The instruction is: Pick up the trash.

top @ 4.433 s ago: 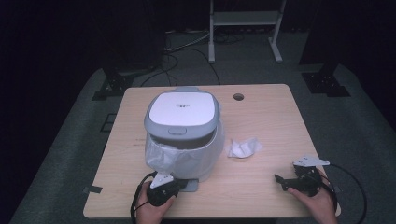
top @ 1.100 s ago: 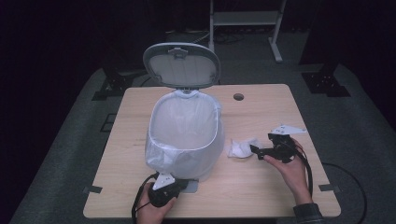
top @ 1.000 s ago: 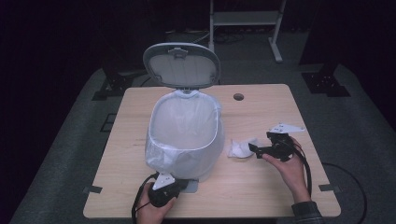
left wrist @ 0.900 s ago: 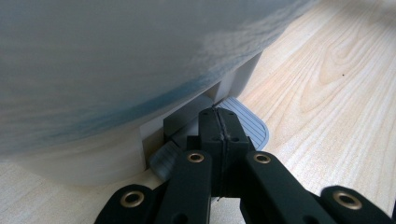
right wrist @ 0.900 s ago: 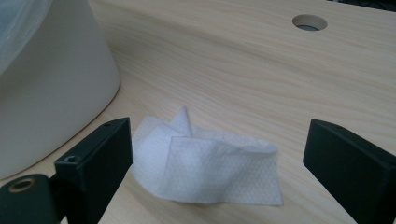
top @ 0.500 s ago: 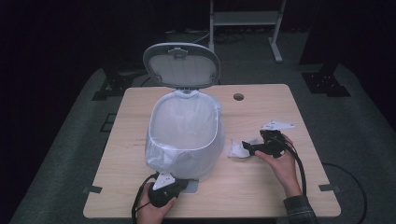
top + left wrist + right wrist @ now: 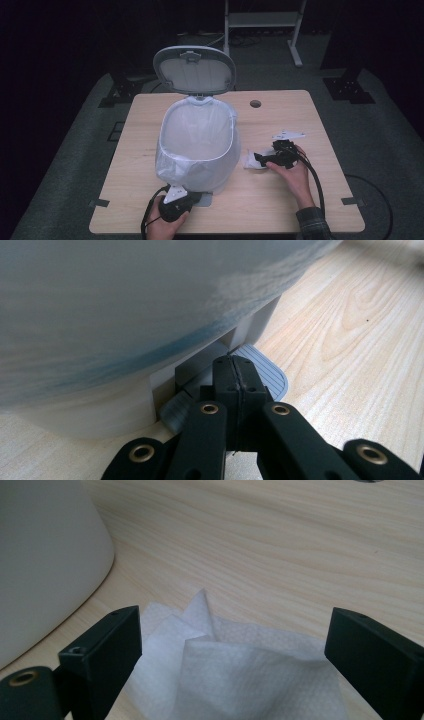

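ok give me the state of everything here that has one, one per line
bin lid: open, standing upright
bin liner: fitted in the bin, folded over its rim
pedal: under the left gripper's tips
left gripper: shut
right gripper: open, jaws either side of the tissue
tissue: crumpled, lying on the table

A light wooden table (image 7: 300, 125) stands on grey carpet (image 7: 380, 130). Behind it, a white metal frame (image 7: 262, 20) rises against darkness. Dim light overall.

crumpled tissue (image 7: 248, 161) lies right of bin (image 7: 200, 150).
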`<control>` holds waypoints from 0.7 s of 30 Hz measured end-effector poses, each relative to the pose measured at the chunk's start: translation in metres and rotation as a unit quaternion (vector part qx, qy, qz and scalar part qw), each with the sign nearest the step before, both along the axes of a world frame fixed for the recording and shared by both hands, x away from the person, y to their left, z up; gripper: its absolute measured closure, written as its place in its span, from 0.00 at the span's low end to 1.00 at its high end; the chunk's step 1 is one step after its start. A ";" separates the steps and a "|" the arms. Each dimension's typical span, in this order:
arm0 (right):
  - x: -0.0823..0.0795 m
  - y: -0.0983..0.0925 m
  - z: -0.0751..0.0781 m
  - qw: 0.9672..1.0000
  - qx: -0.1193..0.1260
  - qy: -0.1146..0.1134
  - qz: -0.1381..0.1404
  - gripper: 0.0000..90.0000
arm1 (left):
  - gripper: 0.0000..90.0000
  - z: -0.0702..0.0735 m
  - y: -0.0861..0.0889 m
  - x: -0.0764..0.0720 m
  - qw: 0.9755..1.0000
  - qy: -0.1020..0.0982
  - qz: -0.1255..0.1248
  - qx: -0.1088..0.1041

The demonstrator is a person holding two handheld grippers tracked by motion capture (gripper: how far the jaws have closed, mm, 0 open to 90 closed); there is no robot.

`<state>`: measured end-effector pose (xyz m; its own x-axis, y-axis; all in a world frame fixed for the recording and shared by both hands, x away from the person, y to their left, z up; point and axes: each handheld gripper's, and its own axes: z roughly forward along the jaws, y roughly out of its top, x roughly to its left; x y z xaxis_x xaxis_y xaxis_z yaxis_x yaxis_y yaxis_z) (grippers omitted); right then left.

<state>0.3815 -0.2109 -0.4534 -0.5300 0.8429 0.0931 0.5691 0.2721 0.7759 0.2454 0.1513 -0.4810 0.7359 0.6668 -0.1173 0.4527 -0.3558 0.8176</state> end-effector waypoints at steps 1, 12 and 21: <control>0.000 0.001 -0.001 1.000 -0.002 0.000 0.000 0.08 | 1.00 0.000 0.000 0.000 1.000 0.000 0.000 0.000; 0.004 0.011 -0.018 1.000 -0.021 0.013 0.002 0.08 | 1.00 0.000 0.000 0.000 1.000 -0.002 -0.001 0.002; 0.003 0.015 -0.031 0.999 -0.036 0.014 -0.007 0.08 | 1.00 0.000 0.000 0.001 1.000 -0.007 -0.004 0.005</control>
